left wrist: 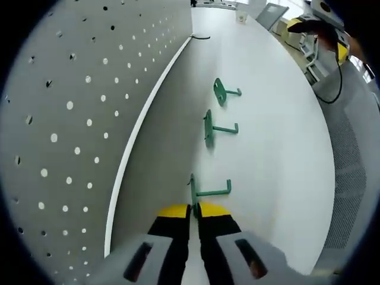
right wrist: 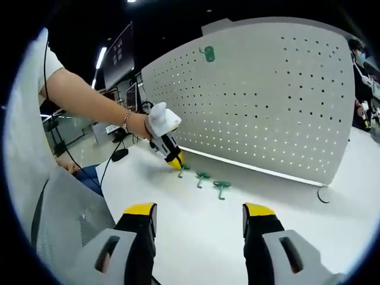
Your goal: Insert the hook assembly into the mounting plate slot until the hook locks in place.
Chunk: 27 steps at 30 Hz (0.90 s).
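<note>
Three green hooks lie in a row on the white table (left wrist: 279,142) beside the upright white pegboard (left wrist: 71,119). My left gripper (left wrist: 195,211) is shut on the base plate of the nearest hook (left wrist: 208,191), which still rests on the table. The middle hook (left wrist: 209,127) and the far hook (left wrist: 221,92) lie loose beyond it. From the right gripper view, a person's hand holds the left gripper (right wrist: 176,160) down at the first hook (right wrist: 183,169), with two more hooks (right wrist: 203,176) (right wrist: 222,187) next to it. Another green hook (right wrist: 208,53) hangs high on the pegboard (right wrist: 267,95). My right gripper (right wrist: 200,215) is open and holds nothing.
A black cable loop (right wrist: 322,196) lies at the pegboard's right foot. A grey chair back (right wrist: 71,219) stands at the lower left. A person's bare arm (right wrist: 89,98) reaches across from the left. Screens and desks stand behind the table's far end (left wrist: 270,15).
</note>
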{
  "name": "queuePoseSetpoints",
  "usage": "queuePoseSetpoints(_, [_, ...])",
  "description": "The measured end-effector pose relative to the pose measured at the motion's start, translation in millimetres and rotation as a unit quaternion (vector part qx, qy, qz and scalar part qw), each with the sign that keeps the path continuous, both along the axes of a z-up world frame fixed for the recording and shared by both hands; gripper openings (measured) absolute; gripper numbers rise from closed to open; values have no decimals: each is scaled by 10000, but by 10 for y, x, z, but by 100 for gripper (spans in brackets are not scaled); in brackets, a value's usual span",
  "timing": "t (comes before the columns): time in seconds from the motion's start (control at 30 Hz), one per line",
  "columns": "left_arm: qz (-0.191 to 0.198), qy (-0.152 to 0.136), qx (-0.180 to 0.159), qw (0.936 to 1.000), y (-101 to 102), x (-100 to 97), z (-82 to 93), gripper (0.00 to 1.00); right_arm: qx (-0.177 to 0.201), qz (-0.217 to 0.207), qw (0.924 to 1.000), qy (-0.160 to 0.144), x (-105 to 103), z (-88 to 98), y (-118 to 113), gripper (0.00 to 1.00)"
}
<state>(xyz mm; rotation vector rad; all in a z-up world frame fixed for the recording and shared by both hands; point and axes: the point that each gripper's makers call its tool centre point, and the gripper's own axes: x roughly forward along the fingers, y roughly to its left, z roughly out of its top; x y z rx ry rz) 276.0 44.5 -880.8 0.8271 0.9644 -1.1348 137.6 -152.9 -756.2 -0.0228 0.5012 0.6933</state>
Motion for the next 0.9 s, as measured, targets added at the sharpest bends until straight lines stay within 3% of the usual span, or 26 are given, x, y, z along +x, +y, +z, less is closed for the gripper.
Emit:
queuePoseSetpoints(0.6, [20,28,-87,10000,3,-2,-4,3,33,-31,10000,-5,0,10,-13,56])
queuePoseSetpoints(0.73, [-85,-27,-321,9994,-22,-33,30,3,72,-57,10000,2,-7,16,-22,56])
queuePoseSetpoints(0.9, [66,-118,-655,9978,-49,12,116,3,113,-81,9999,12,-22,10,-33,56])
